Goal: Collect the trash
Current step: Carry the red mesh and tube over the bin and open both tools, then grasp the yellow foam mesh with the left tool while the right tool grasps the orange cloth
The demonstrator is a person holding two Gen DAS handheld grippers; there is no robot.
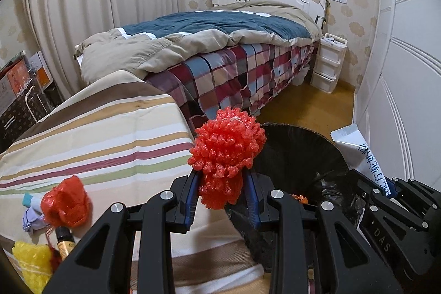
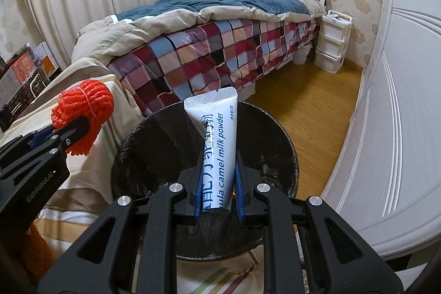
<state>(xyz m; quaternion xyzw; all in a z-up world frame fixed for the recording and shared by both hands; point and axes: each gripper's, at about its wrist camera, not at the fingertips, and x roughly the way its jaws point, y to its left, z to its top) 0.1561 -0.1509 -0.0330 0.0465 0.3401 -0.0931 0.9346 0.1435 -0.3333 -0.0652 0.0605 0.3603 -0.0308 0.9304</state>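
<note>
one red foam net (image 1: pixel 226 153), one sachet (image 2: pixel 217 145), two claws

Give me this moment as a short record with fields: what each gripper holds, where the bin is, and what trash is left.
left hand-held gripper: shut on red foam net, beside the bin rim
right hand-held gripper: shut on milk powder sachet, above the bin opening
trash bin: black liner, beside the striped cover
trash left on cover: red plastic bag, yellow foam net, small bottle
</note>
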